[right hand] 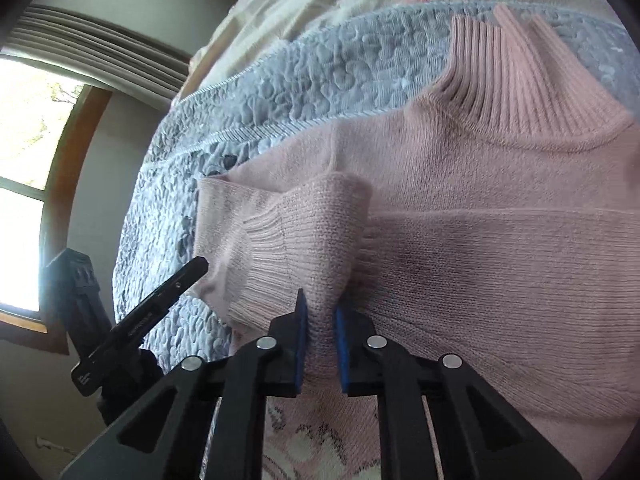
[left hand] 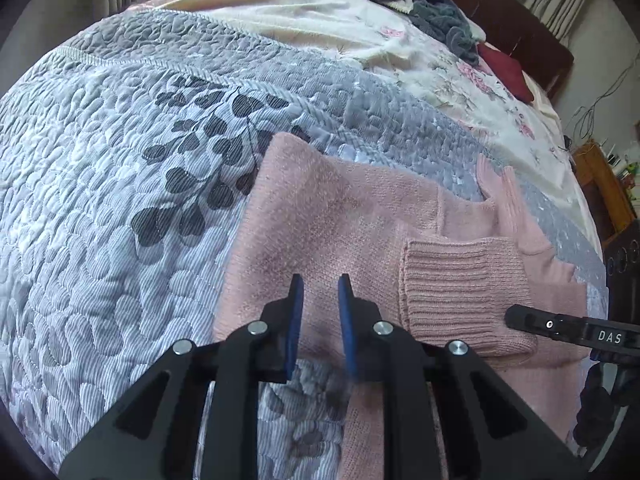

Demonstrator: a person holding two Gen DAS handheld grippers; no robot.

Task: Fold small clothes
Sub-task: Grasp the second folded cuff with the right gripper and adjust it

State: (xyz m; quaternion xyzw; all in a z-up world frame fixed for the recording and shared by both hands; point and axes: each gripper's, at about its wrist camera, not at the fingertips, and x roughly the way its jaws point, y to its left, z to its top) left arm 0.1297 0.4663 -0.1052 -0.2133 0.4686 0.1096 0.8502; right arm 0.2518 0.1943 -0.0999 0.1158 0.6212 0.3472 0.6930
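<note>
below, a pink sweater [left hand: 340, 216] lies flat on the grey quilt [left hand: 100, 200] of a bed, collar [right hand: 520, 92] pointing away from the grippers, so that both sleeves can be brought across its body.

left of the sweater's middle, the left gripper [left hand: 320, 304] hangs over the knit near the side edge. its blue pads [left hand: 295, 320] stand a little apart with nothing visibly between them; it seems to wait there, or to steady that edge, though contact with the cloth cannot be told.

right of it, over the sweater's body, a ribbed cuff [left hand: 460, 292] lies on the chest. the right gripper [right hand: 320, 320] has this sleeve end pinched between narrowly set pads [right hand: 302, 332], the fabric bunching upward into a ridge at the grip. judged from this, the sleeve is being laid inward across the chest, the first fold of the garment; the hold is kept near the cuff so the sleeve can be drawn straight.

beyond the sweater, toward the headboard, a cream floral sheet [left hand: 320, 16] carries a grey garment [left hand: 432, 8], likely awaiting its turn.
</note>
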